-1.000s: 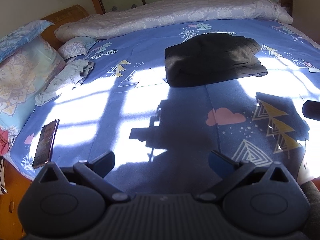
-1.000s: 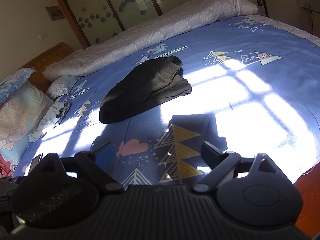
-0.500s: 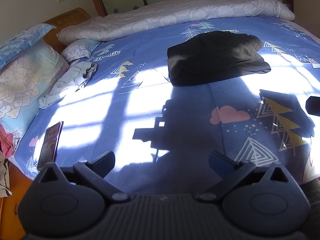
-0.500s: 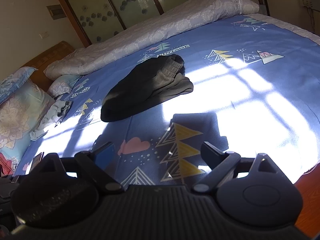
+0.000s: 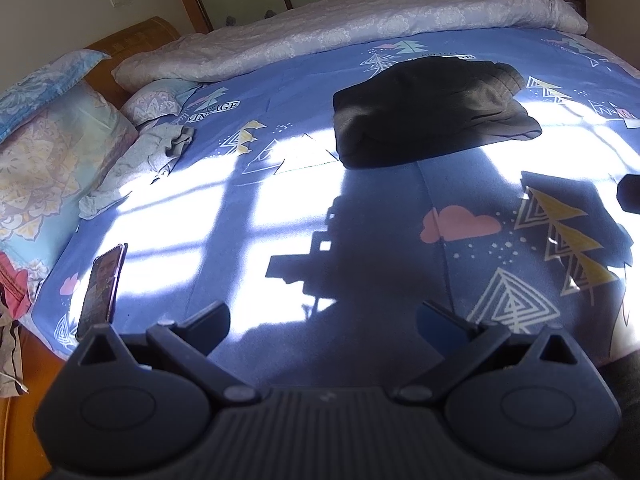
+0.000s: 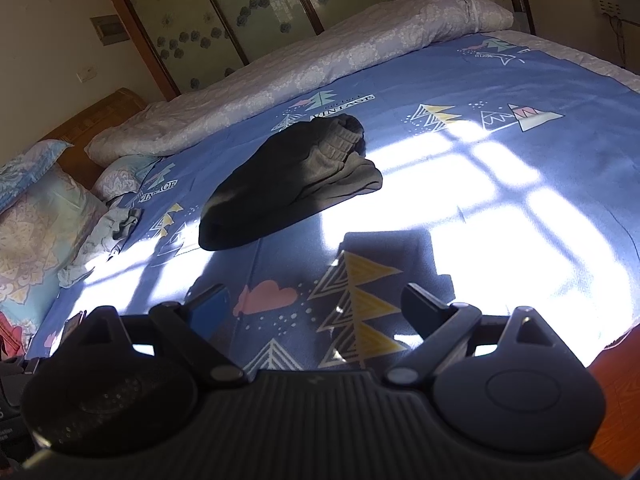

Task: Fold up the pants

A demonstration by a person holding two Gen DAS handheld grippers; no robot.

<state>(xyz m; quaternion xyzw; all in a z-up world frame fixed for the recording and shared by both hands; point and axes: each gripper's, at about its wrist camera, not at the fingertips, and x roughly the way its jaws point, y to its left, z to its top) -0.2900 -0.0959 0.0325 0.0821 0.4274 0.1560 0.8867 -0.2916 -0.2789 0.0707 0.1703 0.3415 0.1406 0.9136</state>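
Dark folded pants [image 5: 428,116] lie in a compact stack on the blue patterned bedsheet [image 5: 280,92], far ahead of both grippers; they also show in the right wrist view [image 6: 292,184]. My left gripper [image 5: 322,320] is open and empty, held near the bed's front edge. My right gripper [image 6: 314,304] is open and empty too, well short of the pants. A dark tip of the right gripper [image 5: 630,192] shows at the right edge of the left wrist view.
A phone [image 5: 102,286] lies near the bed's left front edge. A grey crumpled garment [image 5: 140,160] lies by the pillows [image 5: 48,152]. A rolled white quilt [image 5: 340,36] runs along the far side. Wooden floor [image 6: 616,384] is to the right.
Both grippers have drawn back and risen slightly; the pants sit a little lower in the views. The pants have not moved on the bed.
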